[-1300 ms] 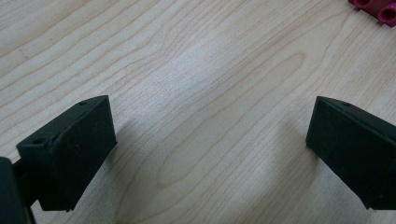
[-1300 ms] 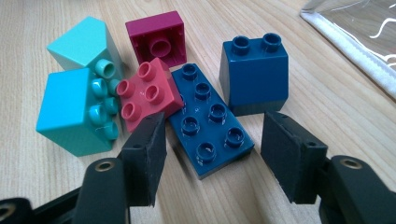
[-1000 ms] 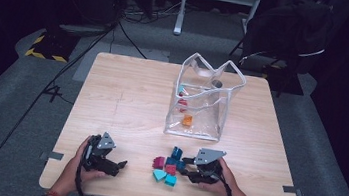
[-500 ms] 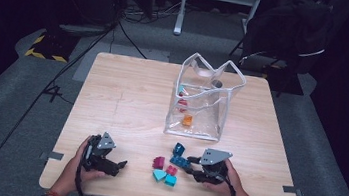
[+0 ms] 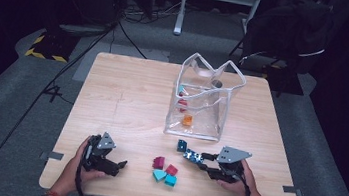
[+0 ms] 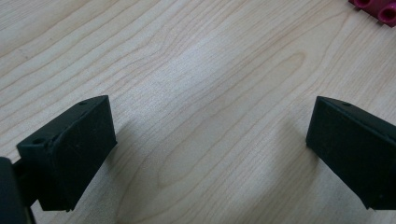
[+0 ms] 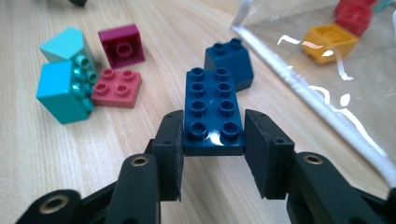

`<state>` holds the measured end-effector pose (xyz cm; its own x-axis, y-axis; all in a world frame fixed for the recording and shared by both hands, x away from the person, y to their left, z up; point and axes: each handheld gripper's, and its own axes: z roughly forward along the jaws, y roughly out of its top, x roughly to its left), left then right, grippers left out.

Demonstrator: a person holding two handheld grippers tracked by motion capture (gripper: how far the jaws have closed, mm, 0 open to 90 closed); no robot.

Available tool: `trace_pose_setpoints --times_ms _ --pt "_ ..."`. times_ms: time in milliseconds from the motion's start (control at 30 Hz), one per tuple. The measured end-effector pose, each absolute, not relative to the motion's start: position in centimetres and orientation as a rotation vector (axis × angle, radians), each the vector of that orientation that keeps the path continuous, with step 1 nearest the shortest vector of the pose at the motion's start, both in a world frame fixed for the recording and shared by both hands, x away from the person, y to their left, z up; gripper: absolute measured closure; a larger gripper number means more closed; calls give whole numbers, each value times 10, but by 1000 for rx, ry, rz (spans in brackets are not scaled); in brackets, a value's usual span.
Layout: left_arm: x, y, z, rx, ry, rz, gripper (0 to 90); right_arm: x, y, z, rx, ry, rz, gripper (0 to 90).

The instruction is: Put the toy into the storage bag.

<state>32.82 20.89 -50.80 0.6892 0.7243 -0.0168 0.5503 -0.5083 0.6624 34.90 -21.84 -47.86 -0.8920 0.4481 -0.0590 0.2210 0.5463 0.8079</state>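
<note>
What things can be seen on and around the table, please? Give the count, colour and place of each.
Long brick: one, dark blue, clamped between the right gripper's jaws.
Small brick: one, dark blue, on the table in front of the bag.
Loose bricks: four, two teal, one magenta, one red, in a cluster on the table between the grippers.
Bag: one, clear plastic, standing open on the table's middle, with an orange brick and some red and teal pieces inside.
Table: one, light wood.
Chair: one, dark, behind the table.
Left gripper: one, black, open, near the front edge.
Right gripper: one, black, shut on the long brick.
</note>
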Motion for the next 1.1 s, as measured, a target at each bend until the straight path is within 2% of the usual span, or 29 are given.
trace_pose_setpoints --times_ms 767,1100 --pt "328 209 -508 2247 972 346 17 344 -254 -433 600 2313 1383 597" --pt "328 209 -508 2246 972 346 17 349 -259 -403 612 2206 1429 596"
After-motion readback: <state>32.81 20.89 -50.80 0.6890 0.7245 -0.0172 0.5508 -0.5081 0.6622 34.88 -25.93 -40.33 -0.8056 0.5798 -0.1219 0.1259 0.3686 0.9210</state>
